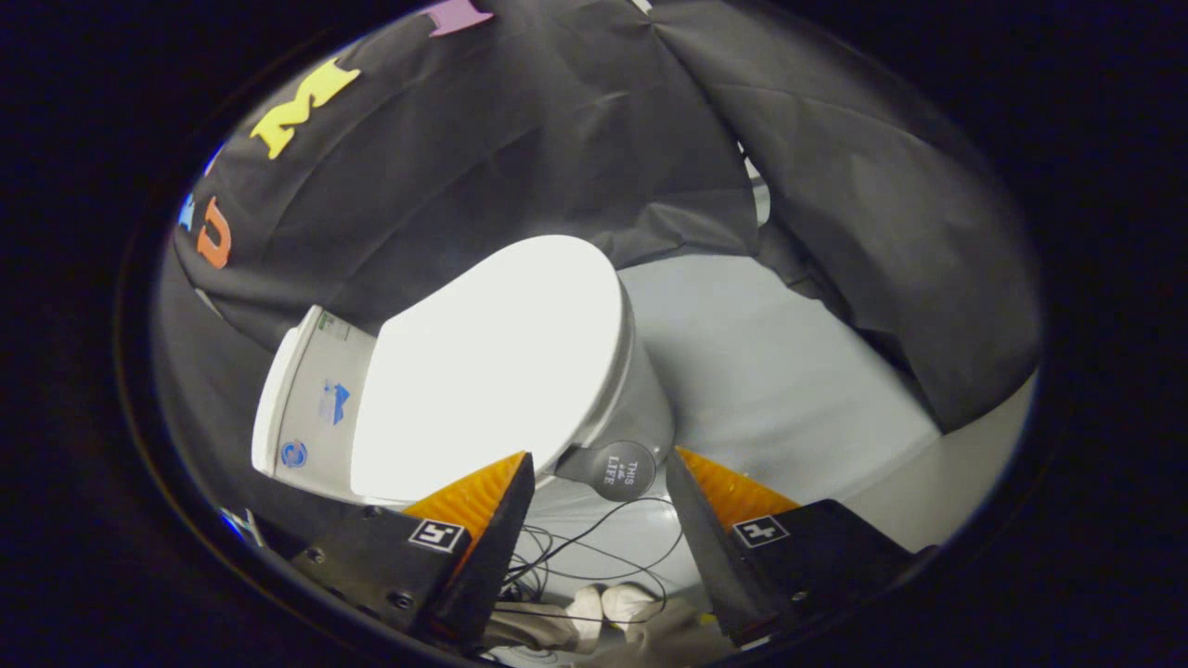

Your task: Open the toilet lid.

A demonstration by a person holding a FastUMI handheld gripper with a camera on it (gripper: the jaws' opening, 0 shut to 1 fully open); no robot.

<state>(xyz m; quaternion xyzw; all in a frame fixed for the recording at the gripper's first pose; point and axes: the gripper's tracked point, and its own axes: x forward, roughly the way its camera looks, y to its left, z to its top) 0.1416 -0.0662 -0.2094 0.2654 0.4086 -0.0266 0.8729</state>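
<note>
Grey floor (pixel 789 371) lies beside the closed toilet lid (pixel 492 362); gripper (pixel 599 464) spread apart at its rim.

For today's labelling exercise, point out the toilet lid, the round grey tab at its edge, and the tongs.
toilet lid (pixel 497 371), gripper view, middle of its closed white top.
round grey tab (pixel 620 470), gripper view, centre of the disc, between the fingertips.
tongs (pixel 599 464), gripper view, midway between the open fingertips.

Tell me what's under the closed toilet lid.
The lid lies shut, covering seat and bowl, so neither can be seen. A round grey tab sticks out at its edge, between the open tongs.
</note>
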